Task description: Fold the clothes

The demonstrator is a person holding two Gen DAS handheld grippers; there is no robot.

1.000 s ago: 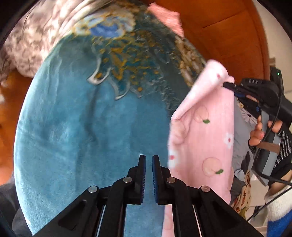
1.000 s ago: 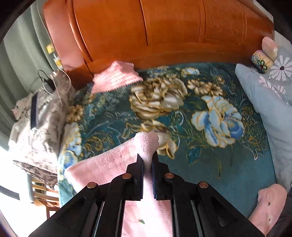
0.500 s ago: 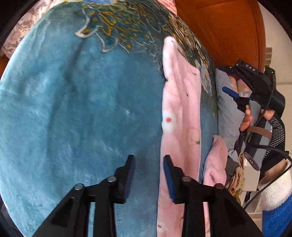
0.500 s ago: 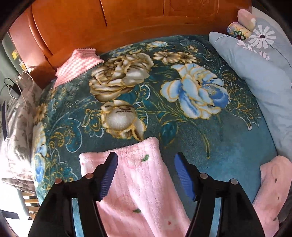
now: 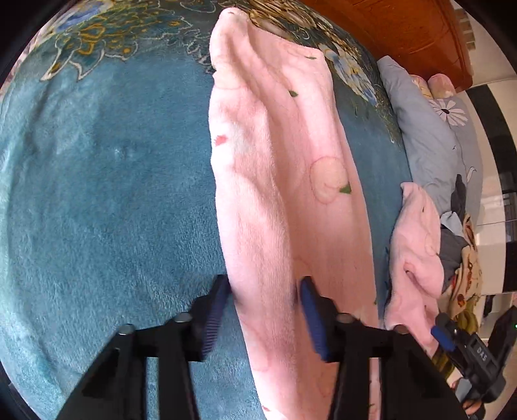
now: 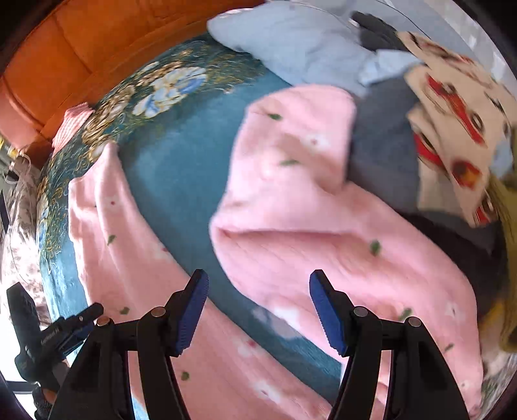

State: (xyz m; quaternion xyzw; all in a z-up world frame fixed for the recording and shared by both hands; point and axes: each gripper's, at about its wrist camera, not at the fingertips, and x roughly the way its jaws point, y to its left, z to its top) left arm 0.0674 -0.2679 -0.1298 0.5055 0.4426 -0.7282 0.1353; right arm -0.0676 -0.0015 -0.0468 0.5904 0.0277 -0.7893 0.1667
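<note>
Pink fleece trousers with a peach print lie on the teal floral blanket (image 5: 106, 200). One leg (image 5: 284, 168) stretches straight away from my left gripper (image 5: 263, 318), which is open with its jaws either side of the leg's near part. The other leg (image 6: 290, 194) lies crumpled to the right, beyond my open, empty right gripper (image 6: 257, 310). The straight leg also shows in the right wrist view (image 6: 122, 258), at the left. The crumpled leg also shows in the left wrist view (image 5: 416, 245), at the right.
A pile of other clothes (image 6: 452, 122) and a pale blue pillow (image 5: 429, 135) lie at the right of the bed. The wooden headboard (image 5: 404, 29) stands beyond. A pink knitted cloth (image 6: 72, 121) lies near it.
Both grippers have let go of the pink leg and opened. The leg now lies flat on the blanket. The right gripper has swung right and down towards the crumpled leg.
</note>
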